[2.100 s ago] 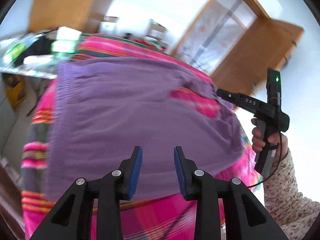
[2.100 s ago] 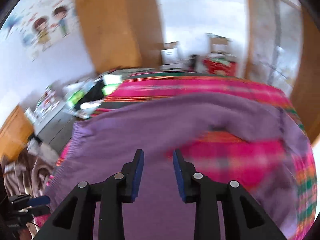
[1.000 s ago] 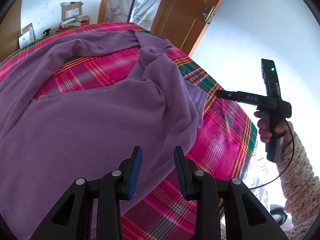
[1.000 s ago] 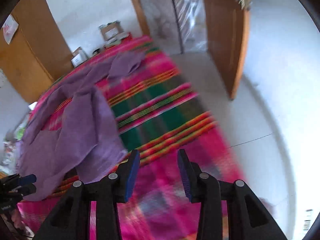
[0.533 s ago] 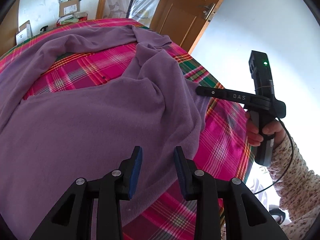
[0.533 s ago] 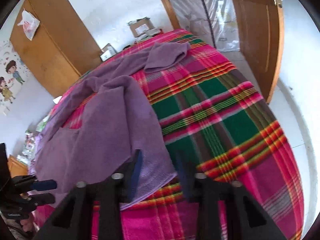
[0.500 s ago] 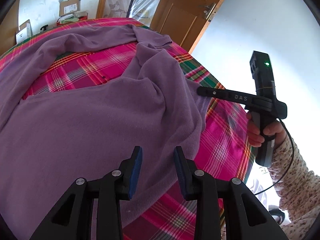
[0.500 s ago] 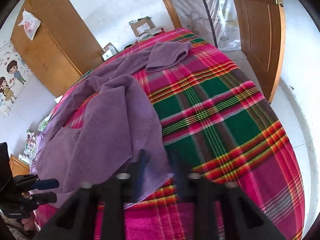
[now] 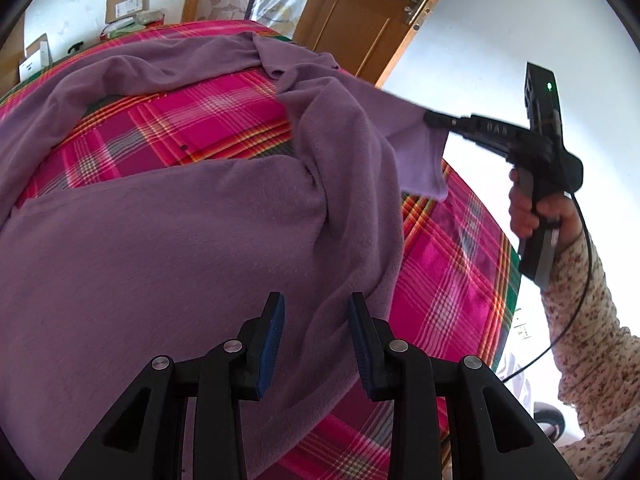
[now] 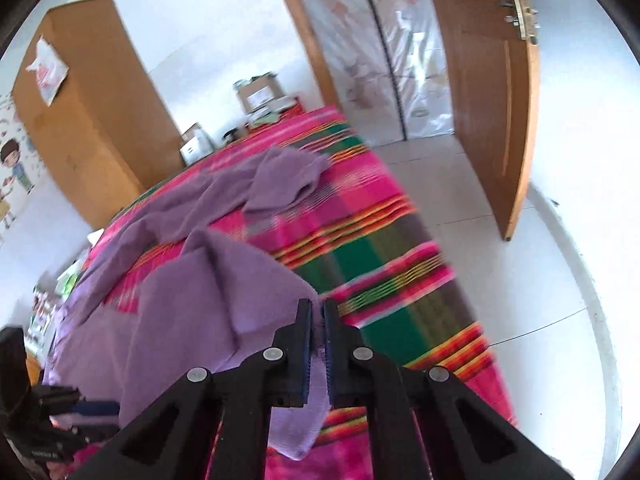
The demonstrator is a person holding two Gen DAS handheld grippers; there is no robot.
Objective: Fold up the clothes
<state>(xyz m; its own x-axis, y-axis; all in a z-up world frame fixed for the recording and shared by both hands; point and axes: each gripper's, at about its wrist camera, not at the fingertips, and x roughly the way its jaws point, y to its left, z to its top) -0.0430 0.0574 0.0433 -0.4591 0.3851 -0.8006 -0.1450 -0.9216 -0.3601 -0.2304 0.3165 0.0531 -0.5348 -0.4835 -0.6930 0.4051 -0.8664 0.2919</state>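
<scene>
the right tongs (image 10: 316, 334), spread a second ago, are now pinched on the purple sweater's (image 9: 168, 248) sleeve end, lifted for folding; the left tongs (image 9: 316, 336) are held spread above it.

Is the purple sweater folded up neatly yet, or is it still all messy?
Still messy. The purple sweater lies rumpled across the plaid blanket, one sleeve stretched away, while the right gripper pinches and lifts its corner.

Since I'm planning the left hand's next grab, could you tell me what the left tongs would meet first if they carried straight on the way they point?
Most likely the purple garment: the left tongs stand open right above its near edge, over the plaid blanket, though depth is unclear.
</scene>
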